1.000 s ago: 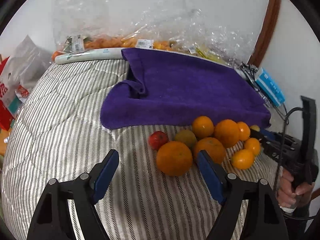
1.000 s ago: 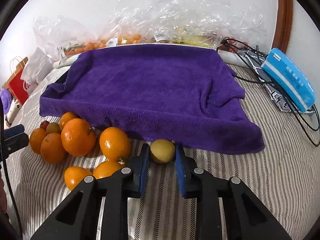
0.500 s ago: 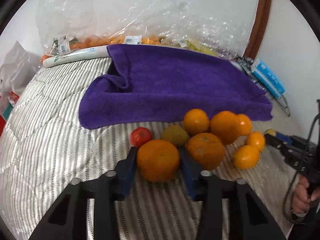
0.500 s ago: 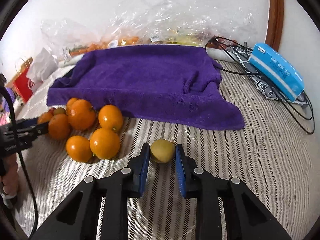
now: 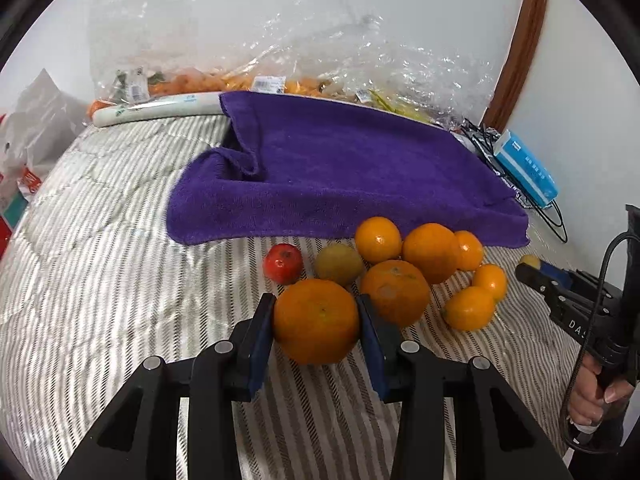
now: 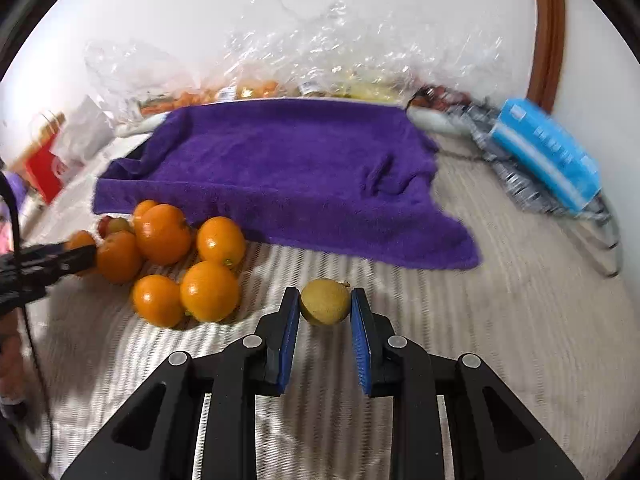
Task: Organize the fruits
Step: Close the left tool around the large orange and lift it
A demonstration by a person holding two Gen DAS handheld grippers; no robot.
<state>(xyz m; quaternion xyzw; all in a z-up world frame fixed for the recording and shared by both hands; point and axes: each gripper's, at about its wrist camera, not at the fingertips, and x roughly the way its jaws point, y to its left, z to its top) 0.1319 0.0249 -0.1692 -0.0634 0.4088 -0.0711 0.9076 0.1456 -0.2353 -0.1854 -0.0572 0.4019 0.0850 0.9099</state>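
1. Bedding with fine grey-and-white herringbone stripes (image 5: 100,280) carries everything; it is quilted and soft, dimpling under the fruit.
2. A purple terry towel (image 5: 340,176), thick and nubbly, lies across the far half of the bed, its near edge hanging just behind the fruit.
3. Crinkled clear plastic bags (image 5: 320,64) line the far edge against the white wall, with labelled produce inside.
4. A blue box (image 5: 526,168) rests on tangled wire near the far right corner.
5. The left gripper (image 5: 316,322) has just clamped down: its blue pads press both sides of a large orange (image 5: 316,320), round, dimpled and matte, sitting at the near side of the pile.
6. Behind it cluster more oranges (image 5: 430,252), a smooth red fruit (image 5: 283,263) and a dull green-yellow one (image 5: 338,263), touching one another near the towel's edge.
7. The right gripper (image 6: 325,312) is clenched on a small yellow-green fruit (image 6: 325,301), roundish with a little nub on top, held apart from the pile, to its right.
8. A hand (image 5: 596,398) grips the right tool's handle.
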